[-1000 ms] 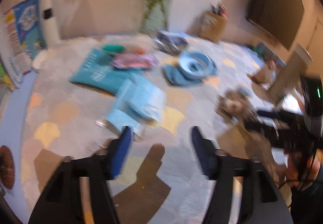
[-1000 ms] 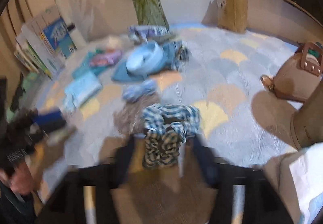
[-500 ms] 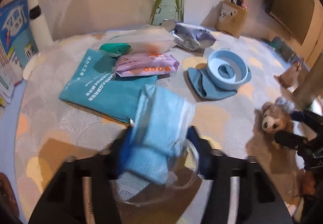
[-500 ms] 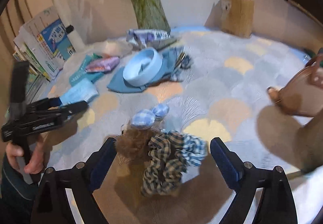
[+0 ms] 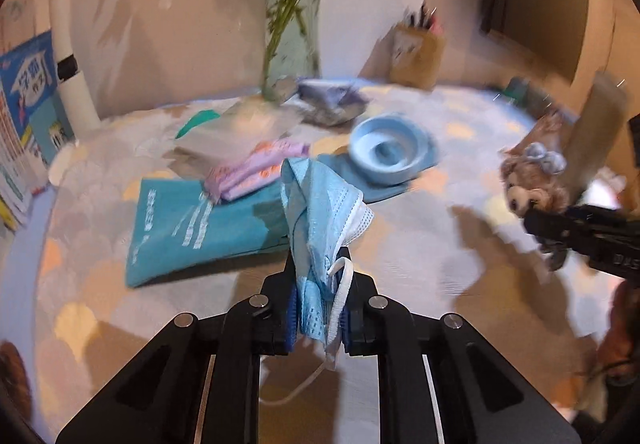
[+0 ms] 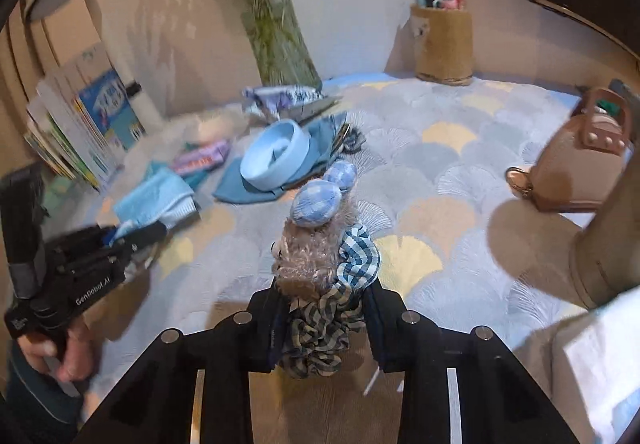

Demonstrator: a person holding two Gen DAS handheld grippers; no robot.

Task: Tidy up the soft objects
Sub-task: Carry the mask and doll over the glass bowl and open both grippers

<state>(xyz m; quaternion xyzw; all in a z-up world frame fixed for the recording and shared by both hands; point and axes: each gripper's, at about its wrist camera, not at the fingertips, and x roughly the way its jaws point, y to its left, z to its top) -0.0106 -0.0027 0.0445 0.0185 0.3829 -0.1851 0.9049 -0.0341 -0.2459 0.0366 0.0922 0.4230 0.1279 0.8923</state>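
**Both grippers loaded, carry comes next**

My left gripper is closing, its jaws pinching a crumpled blue face mask raised off the patterned tablecloth; my right gripper is closing on a plush toy and checked scrunchie; I judge both pickups done, so next comes carrying them to a sorting spot; motion blur smears the far clutter, and no destination is evident.

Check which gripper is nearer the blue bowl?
Cannot tell. Left gripper, closing on a mask, and right gripper, closing on a plush, both sit short of the bowl.
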